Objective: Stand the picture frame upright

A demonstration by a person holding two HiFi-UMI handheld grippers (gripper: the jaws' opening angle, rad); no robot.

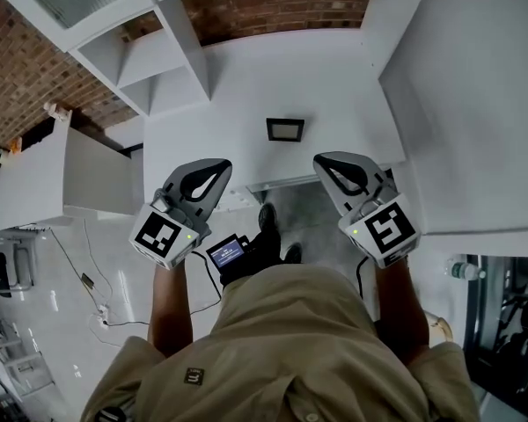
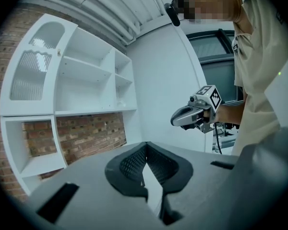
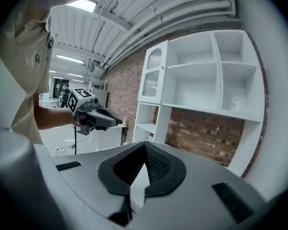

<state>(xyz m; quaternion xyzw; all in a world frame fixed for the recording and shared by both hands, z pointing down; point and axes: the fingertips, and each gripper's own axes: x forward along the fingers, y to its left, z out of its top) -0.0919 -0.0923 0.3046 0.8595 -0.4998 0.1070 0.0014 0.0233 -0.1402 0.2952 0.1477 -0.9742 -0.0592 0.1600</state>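
Presently the right claw (image 3: 145,146) is shut, its tips meeting with nothing between them. The left claw (image 2: 145,145) is likewise closed tip to tip and empty. In the head view the left claw (image 1: 218,164) and right claw (image 1: 323,160) sit side by side near the front edge of the white surface (image 1: 246,86), apart from each other and touching nothing. How high they are above it cannot be judged.

The picture frame (image 1: 285,129) appears to lie flat on that surface, between and beyond the two claws and clear of both. It is small and dark. Its contents and any stand cannot be made out, and neither gripper view takes it in.

White shelves (image 1: 172,55) stand behind against a brick wall (image 1: 273,7), cut off at the top edge.
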